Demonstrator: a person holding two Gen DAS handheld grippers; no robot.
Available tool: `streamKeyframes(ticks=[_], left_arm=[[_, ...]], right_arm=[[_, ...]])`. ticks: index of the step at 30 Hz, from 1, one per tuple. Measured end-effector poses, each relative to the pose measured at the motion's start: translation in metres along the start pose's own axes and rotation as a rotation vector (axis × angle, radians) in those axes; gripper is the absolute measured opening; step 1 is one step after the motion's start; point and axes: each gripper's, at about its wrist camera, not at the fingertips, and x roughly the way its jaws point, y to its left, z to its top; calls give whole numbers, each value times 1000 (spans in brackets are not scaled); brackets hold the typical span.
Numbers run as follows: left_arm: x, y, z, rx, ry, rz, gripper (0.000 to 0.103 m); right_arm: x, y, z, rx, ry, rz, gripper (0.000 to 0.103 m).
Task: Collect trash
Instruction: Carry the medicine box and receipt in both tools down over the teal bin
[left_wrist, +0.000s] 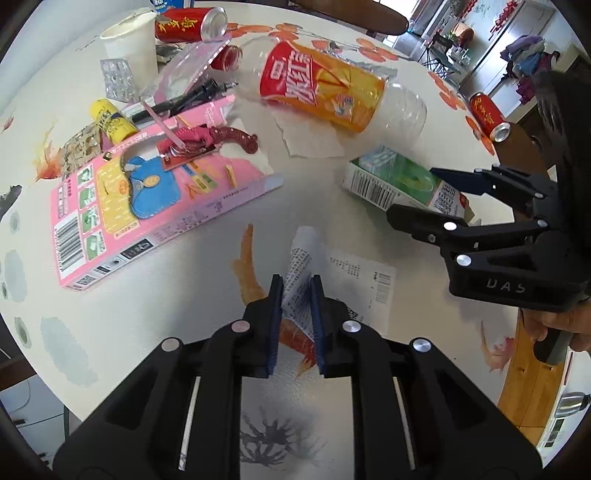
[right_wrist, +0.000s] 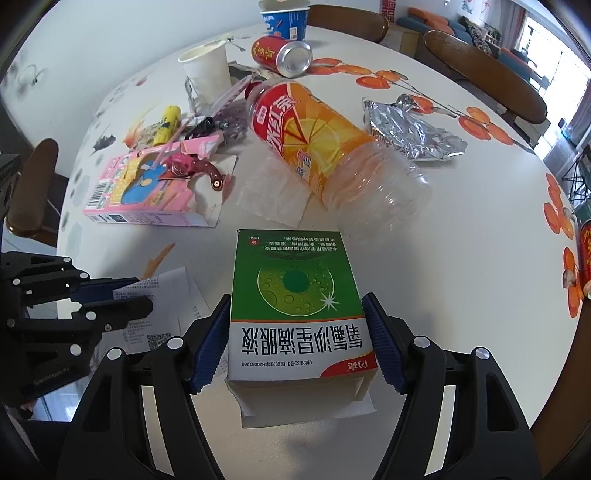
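Left gripper (left_wrist: 296, 295) is pinched on a printed leaflet (left_wrist: 301, 273), jaws nearly together with the paper standing up between the pads. The rest of the sheet lies flat on the table (left_wrist: 207, 258). Thin paper: weightless, floppy, tears easily, likely slides out unless gripped well in from the edge.

Right gripper (right_wrist: 295, 332) clamps a green box (right_wrist: 295, 291) across its two long sides, jaws wide, box near the table's front edge. Probably light, hollow card; walls cave under hard squeeze, so hold near a closed end.

Further out: an empty bottle (right_wrist: 332, 147) on its side (slick, rolls), pink box (left_wrist: 155, 192), cup (right_wrist: 207, 70), cans (right_wrist: 284, 53), foil wrapper (right_wrist: 410, 129).
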Motion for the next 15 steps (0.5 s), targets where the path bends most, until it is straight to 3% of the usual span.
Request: streamKeyframes(ticks=[15], left_arm=[[-37, 1, -2, -1, -61, 25, 8]], right_arm=[[-30, -1, -13, 46, -42, 11, 68]])
